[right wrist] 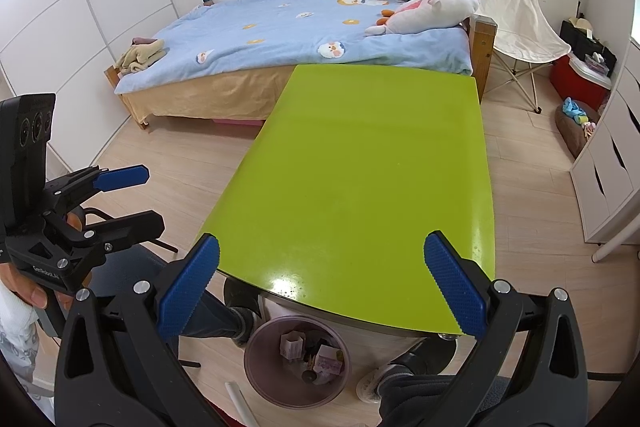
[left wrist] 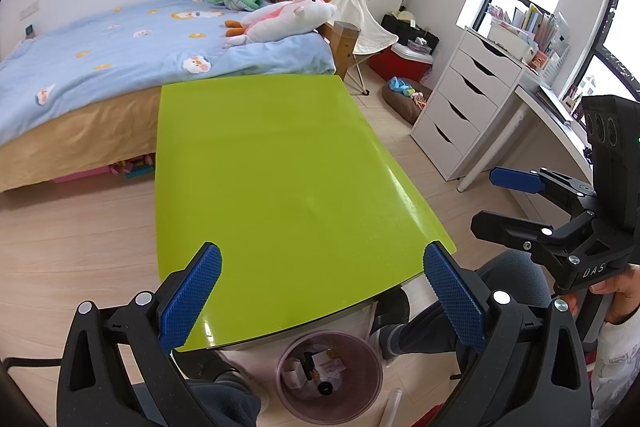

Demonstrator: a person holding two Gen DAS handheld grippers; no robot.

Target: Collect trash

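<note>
Trash, paper scraps and small items, lies in the translucent round bin (left wrist: 328,375) (right wrist: 297,363) below the green desk (left wrist: 280,179) (right wrist: 360,179) near edge, beneath both grippers. Left gripper (left wrist: 322,301) and right gripper (right wrist: 322,297) hold their jaws spread, empty, about equally near.

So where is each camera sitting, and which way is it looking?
Left wrist view: sits on the left claw, looks ahead over the green table toward the bed; shows its own open blue fingers, the right claw, a hand and the person's legs.
Right wrist view: sits on the right claw, facing the same way; shows its open fingers, the left claw and a hand.
Both share the table, bed and the trash bin below the near edge.
</note>
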